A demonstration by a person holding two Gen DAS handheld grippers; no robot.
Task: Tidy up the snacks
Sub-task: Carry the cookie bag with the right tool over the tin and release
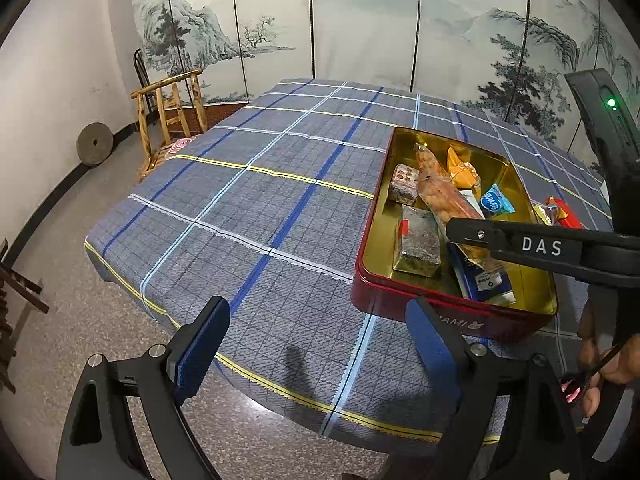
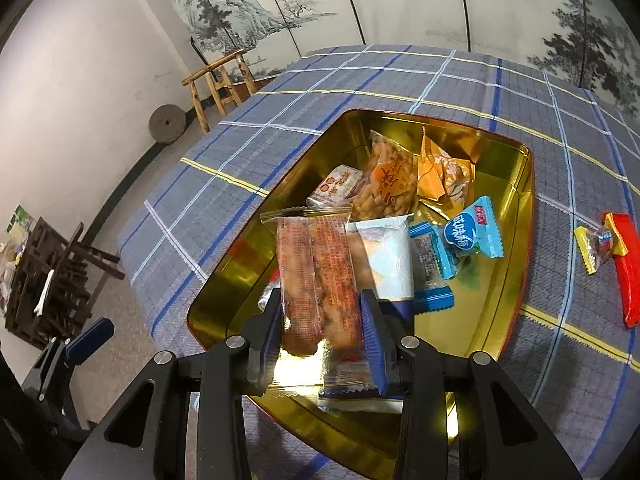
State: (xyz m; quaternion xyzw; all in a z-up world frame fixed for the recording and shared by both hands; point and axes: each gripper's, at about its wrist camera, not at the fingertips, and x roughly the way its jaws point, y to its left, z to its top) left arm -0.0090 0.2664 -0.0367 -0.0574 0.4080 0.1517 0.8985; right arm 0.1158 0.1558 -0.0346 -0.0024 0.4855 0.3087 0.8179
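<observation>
On the checked tablecloth (image 2: 400,80), the right gripper (image 2: 320,328) clamps a light, crinkly, brittle snack packet (image 2: 320,264) by its lower end over the tin (image 2: 516,200); the left gripper (image 1: 320,344) gapes empty.

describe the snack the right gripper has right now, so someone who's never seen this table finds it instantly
On the blue plaid tablecloth sits a red tin with a gold interior, holding wrapped snacks. Over its near end, the right gripper is shut on a long clear packet of orange-brown snack sticks with red print. It is the only long, see-through packet; its neighbours are small, mostly opaque white, blue or orange packets.
</observation>
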